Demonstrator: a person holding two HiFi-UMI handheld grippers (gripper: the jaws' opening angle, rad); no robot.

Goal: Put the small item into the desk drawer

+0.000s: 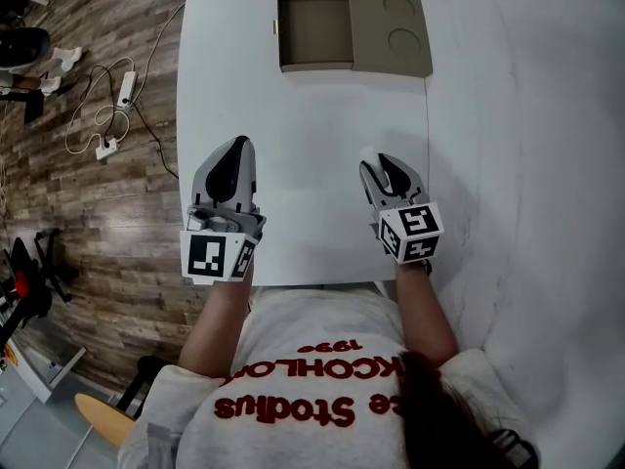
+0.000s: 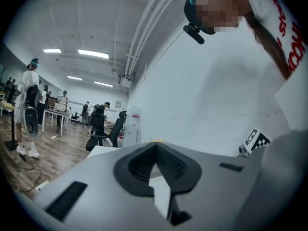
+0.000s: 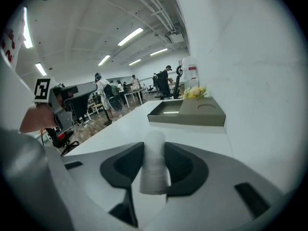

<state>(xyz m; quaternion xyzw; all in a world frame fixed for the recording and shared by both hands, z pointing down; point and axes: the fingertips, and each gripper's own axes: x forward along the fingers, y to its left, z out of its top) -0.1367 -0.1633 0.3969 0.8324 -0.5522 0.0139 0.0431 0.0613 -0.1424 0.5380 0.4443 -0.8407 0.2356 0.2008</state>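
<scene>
Two-handed gripper task on a white table [image 1: 303, 115]. The right gripper [image 1: 379, 167], at the near right, grasps the small white cylinder [image 3: 154, 163] upright between its pads. The left gripper [image 1: 236, 147], at the near left, has its jaws clenched together with nothing between them. The olive desk drawer [image 1: 314, 29] stands open at the table's far edge, well apart from both grippers.

Two grey-and-black grippers: left gripper [image 1: 234, 147], right gripper [image 1: 383, 164]. One small white cylinder [image 3: 155, 162]. One olive-green desk drawer box [image 1: 389, 29] at the far edge of the white table [image 1: 303, 135], bearing two round recesses [image 1: 398, 5].
</scene>
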